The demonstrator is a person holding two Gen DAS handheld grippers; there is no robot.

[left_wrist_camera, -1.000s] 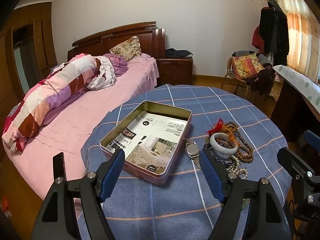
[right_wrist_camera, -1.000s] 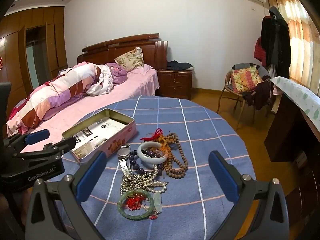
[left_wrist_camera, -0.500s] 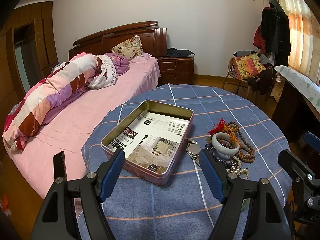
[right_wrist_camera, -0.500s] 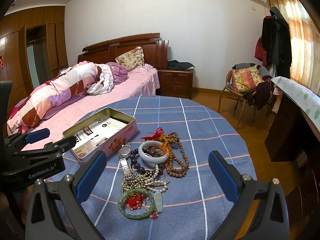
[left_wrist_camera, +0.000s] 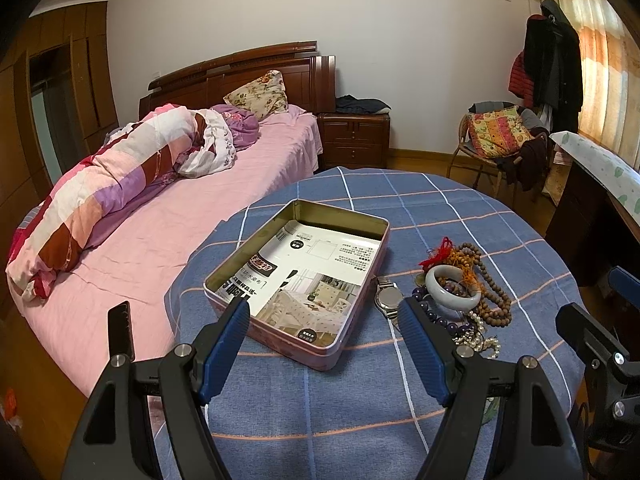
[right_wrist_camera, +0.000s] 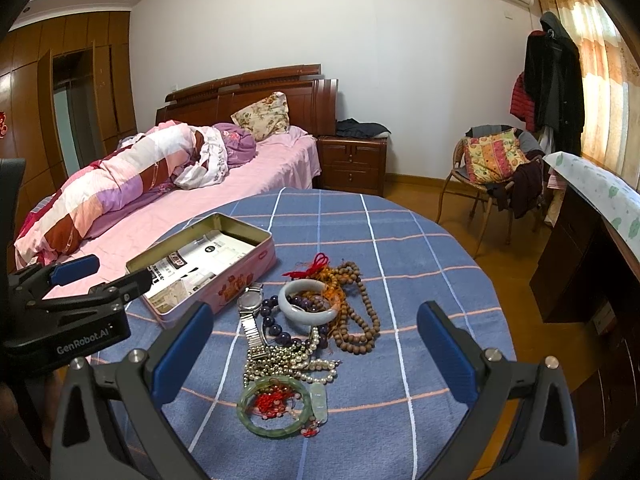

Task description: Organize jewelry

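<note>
Right wrist view alone shows the whole jewelry pile on the blue checked tablecloth (right_wrist_camera: 420, 264): a green bangle (right_wrist_camera: 276, 407) with red cord nearest the camera, a pearl strand (right_wrist_camera: 288, 364) beyond it, then a watch (right_wrist_camera: 251, 312), a pale bangle (right_wrist_camera: 310, 301) and brown prayer beads (right_wrist_camera: 360, 312). Left wrist view hides the green bangle behind its right finger but looks straight into the open tin (left_wrist_camera: 304, 280), lined with a printed sheet. The right gripper (right_wrist_camera: 314, 348) is spread wide, holding nothing, with the pile lying between and just ahead of its fingers. The left gripper (left_wrist_camera: 324, 340) is likewise spread and unloaded, the tin's near edge between its fingertips and the jewelry off to its right.
</note>
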